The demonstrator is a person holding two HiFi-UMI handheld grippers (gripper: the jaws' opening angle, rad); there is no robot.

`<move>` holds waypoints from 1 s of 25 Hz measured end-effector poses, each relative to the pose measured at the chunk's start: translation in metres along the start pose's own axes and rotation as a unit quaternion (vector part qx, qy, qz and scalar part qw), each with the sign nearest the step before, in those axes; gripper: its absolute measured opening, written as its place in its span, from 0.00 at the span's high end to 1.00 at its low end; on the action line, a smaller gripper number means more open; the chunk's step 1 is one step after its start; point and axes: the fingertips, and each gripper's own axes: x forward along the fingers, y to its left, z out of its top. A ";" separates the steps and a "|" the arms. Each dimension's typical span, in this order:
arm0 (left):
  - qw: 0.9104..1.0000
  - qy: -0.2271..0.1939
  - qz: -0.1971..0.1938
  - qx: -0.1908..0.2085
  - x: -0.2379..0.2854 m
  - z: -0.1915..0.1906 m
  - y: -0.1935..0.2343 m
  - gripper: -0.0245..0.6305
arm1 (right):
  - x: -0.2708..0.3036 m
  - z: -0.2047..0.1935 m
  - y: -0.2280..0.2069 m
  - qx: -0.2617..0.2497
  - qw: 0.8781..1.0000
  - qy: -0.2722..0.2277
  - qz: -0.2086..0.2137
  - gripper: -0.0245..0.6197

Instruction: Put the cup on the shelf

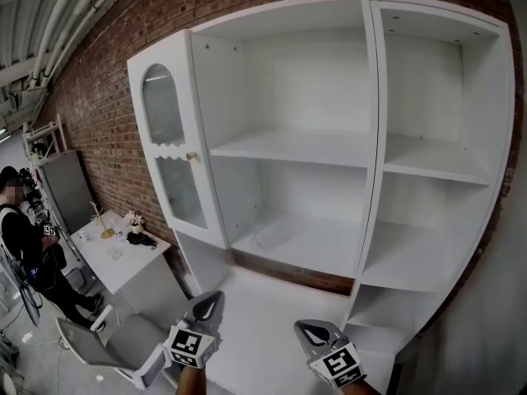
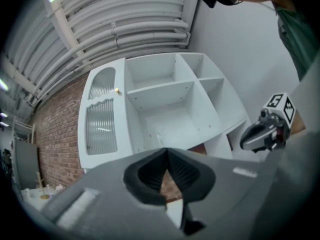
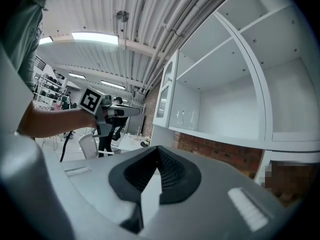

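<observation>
Nearest the lens, at the bottom of the head view, the left tool [image 1: 209, 304] and the right tool [image 1: 316, 332] are held side by side but apart, each with its marker cube [image 1: 188, 346] toward the camera and each pointing at a tall white cabinet [image 1: 375, 122]. In its own view the left tool has its dark ribbed pads [image 2: 150, 176] brought together at the tips with nothing between them. The right tool's own view shows the same, its jaws closed and empty. The cup [image 1: 272, 235] is of clear glass and faint in the head view. It stands on the lower wide shelf [image 1: 321, 253] of the cabinet's middle bay, well apart from both tools. The right gripper view shows two clear glass shapes side by side there. The boards above it and in the narrow right-hand bay are bare. The cabinet's door [image 1: 169, 151], with an arched ribbed pane over a straight one, stands swung open at the left. Behind the cabinet runs a brick wall [image 1: 90, 81]. Farther left, a small white surface [image 1: 123, 262] carries a few small items, a white chair [image 1: 103, 344] stands before it, and a person [image 1: 20, 237] in dark clothes stands at the frame's edge.
</observation>
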 end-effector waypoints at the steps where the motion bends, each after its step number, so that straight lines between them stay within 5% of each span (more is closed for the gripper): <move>1: 1.000 0.003 -0.002 0.002 -0.006 -0.002 -0.003 0.96 | 0.000 0.002 0.002 -0.004 1.000 0.001 0.001 0.95; 25: 0.998 0.060 0.004 -0.030 -0.098 -0.066 -0.005 0.96 | 0.018 0.016 0.046 -0.018 1.000 -0.004 0.020 0.95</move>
